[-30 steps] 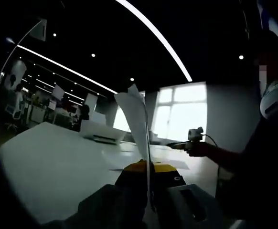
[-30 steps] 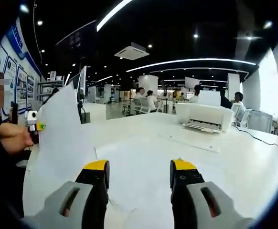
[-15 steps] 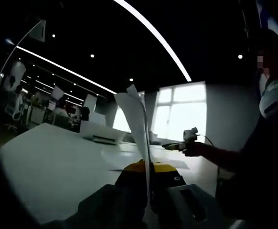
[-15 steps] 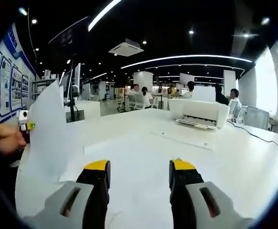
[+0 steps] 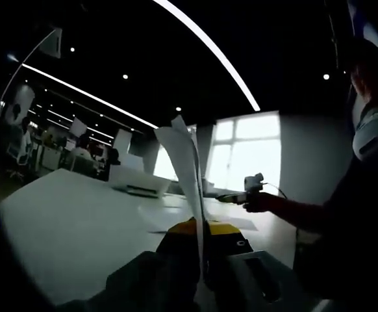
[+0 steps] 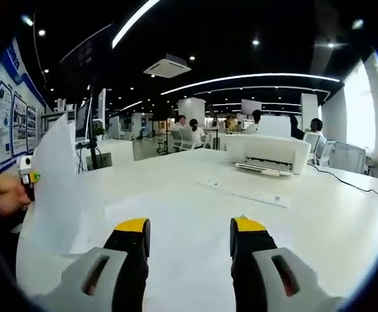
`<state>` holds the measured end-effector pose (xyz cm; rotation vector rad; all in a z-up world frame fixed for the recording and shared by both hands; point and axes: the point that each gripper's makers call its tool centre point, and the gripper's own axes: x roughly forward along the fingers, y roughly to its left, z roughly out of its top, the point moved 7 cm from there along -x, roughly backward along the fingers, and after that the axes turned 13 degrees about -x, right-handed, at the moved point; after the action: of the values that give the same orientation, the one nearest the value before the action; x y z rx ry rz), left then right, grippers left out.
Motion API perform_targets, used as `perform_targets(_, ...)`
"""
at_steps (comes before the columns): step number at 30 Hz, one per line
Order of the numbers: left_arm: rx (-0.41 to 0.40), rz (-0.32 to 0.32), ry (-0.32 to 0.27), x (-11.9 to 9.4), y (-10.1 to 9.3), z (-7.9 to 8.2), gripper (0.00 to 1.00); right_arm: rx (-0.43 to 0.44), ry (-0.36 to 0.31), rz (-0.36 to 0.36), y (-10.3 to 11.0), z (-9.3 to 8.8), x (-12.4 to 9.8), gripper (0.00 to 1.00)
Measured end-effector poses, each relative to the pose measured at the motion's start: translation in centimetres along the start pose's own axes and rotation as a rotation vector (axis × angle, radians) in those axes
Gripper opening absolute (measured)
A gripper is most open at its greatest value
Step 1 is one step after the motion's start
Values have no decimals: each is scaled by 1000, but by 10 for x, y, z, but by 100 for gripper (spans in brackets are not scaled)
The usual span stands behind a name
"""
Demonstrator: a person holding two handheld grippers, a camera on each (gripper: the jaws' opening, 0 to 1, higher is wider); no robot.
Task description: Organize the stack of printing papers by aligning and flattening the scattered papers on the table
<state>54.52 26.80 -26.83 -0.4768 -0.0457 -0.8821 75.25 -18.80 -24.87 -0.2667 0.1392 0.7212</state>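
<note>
Left gripper view is showing the left gripper [image 5: 201, 229] pinching a sheet of printing paper [image 5: 188, 166] upright above the white desk [image 5: 72, 221]. The right gripper [image 6: 189, 235] is hovering, fingers wide apart, nothing between them. More sheets [image 6: 244, 191] are lying loose near the printer [image 6: 271, 152] (aligning looks barely begun).

White paper [image 6: 56, 188], white table [image 6: 345, 224], white printer [image 6: 272, 153]. Yellow tips and grey bodies on the right gripper [image 6: 190, 235], same yellow on the left gripper [image 5: 201, 229]. Blue wall posters [image 6: 12, 97] under a black ceiling [image 6: 241, 32]
</note>
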Motion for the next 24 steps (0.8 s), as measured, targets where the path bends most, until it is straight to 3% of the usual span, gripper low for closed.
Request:
perform_targets(15,-1,5,4,0,2,0,6,-32,25,-63,-28,-15,12,56)
perform_targets(24,-4,8,10,1,3,0,6,-34,42,-68,-34,-27,19,56)
